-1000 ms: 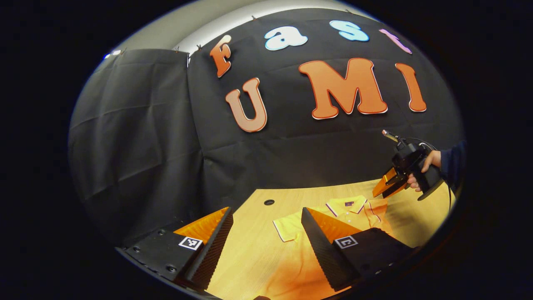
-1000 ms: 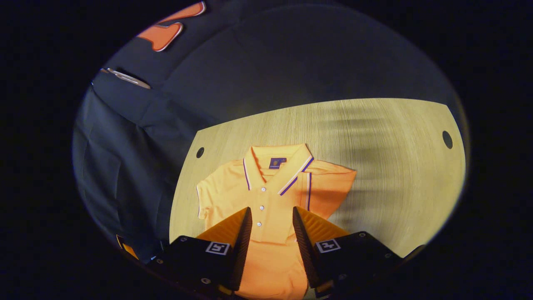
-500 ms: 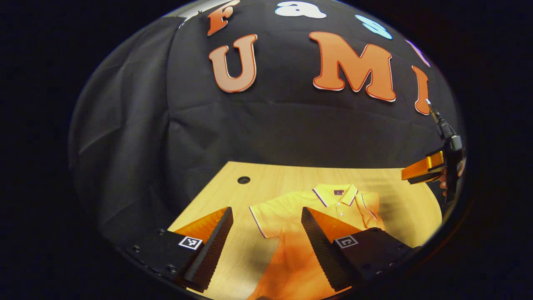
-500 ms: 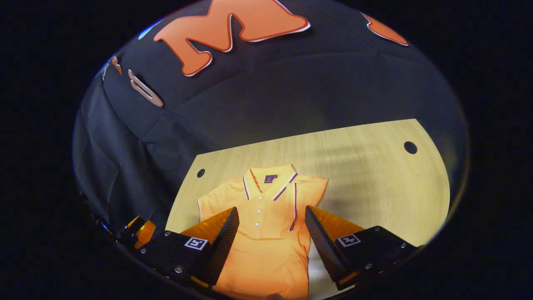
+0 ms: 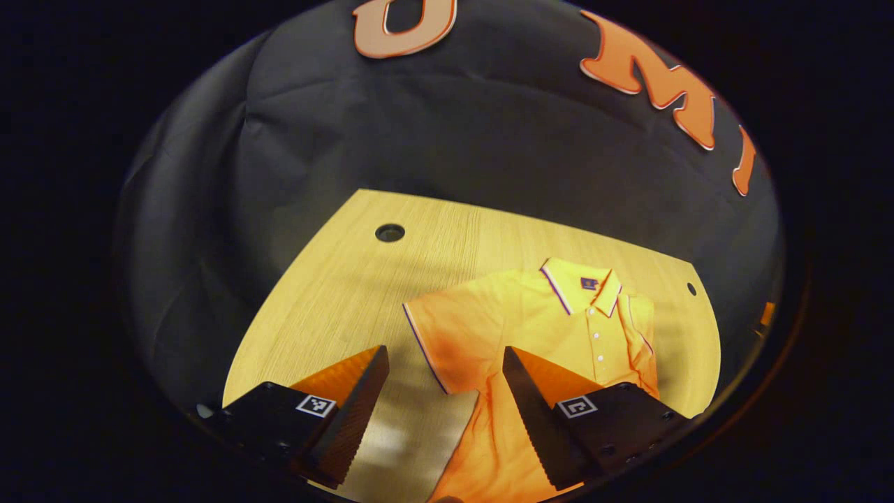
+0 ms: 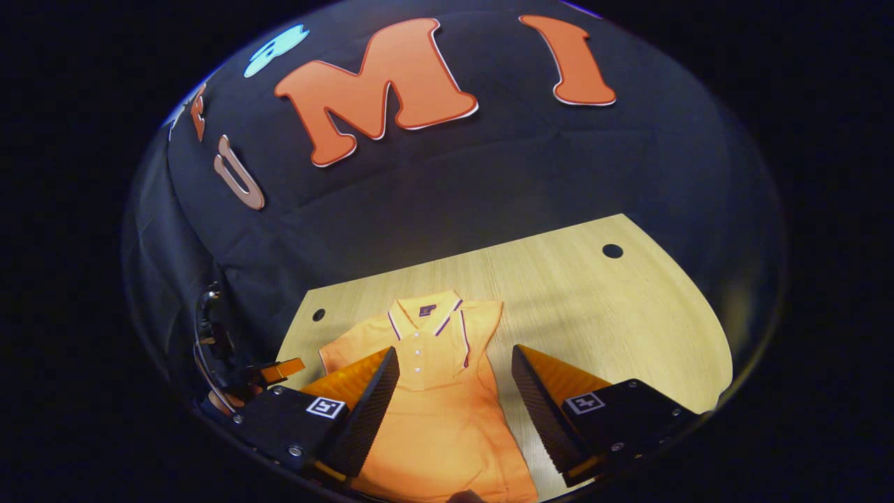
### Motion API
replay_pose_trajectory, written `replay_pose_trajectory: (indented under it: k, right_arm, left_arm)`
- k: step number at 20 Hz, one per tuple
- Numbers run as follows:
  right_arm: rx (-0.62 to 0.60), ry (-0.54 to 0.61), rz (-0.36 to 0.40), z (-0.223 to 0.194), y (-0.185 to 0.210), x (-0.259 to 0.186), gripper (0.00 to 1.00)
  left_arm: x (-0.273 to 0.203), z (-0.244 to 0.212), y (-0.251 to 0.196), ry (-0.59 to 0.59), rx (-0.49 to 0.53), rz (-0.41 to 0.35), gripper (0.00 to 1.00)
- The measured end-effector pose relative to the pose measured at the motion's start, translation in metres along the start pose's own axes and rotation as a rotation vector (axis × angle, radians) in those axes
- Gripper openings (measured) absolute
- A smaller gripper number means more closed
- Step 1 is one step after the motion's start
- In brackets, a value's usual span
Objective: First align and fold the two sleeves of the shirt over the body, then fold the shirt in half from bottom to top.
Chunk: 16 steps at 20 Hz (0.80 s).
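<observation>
An orange polo shirt (image 5: 559,321) lies face up on the wooden table (image 5: 335,279), collar (image 5: 583,283) toward the booth wall. One sleeve (image 5: 447,339) is spread flat beside the body. The other sleeve (image 5: 641,328) is folded in over the chest. My left gripper (image 5: 445,356) hovers open above the edge of the spread sleeve. In the right gripper view the shirt (image 6: 440,419) runs between the fingers of my right gripper (image 6: 455,353), which stands open above the body and holds nothing. The left gripper (image 6: 279,368) appears there beyond the spread sleeve (image 6: 346,349).
The table has two round cable holes (image 5: 390,232) (image 5: 690,288), seen also as holes (image 6: 612,250) (image 6: 318,314). Black cloth walls close the back and sides. Bare wood (image 6: 614,314) lies to the right of the shirt.
My left gripper tilted down and closed in on the spread sleeve. My right gripper opened wider and pulled back from the shirt, leaving the folded sleeve on the chest.
</observation>
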State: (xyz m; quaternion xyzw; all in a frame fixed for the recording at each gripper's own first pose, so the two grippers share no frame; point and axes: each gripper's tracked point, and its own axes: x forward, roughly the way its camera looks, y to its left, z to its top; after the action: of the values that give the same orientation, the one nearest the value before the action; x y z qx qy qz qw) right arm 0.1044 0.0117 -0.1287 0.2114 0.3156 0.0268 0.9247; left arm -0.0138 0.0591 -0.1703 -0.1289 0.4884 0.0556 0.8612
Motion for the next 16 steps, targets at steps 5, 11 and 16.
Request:
replay_pose_trajectory:
  k: [5, 11, 16]
  right_arm:
    - [0.042, -0.016, -0.093, -0.033, -0.016, -0.042, 0.99]
    - [0.109, -0.001, -0.145, -0.063, -0.027, -0.070, 0.98]
    - [0.122, -0.024, -0.160, -0.063, -0.042, -0.083, 0.98]
  left_arm:
    - [0.022, -0.028, 0.000, 0.295, 0.014, 0.023, 0.98]
    - [0.032, -0.036, -0.008, 0.489, -0.041, 0.001, 0.95]
    - [0.056, -0.034, -0.007, 0.571, -0.077, 0.064, 0.92]
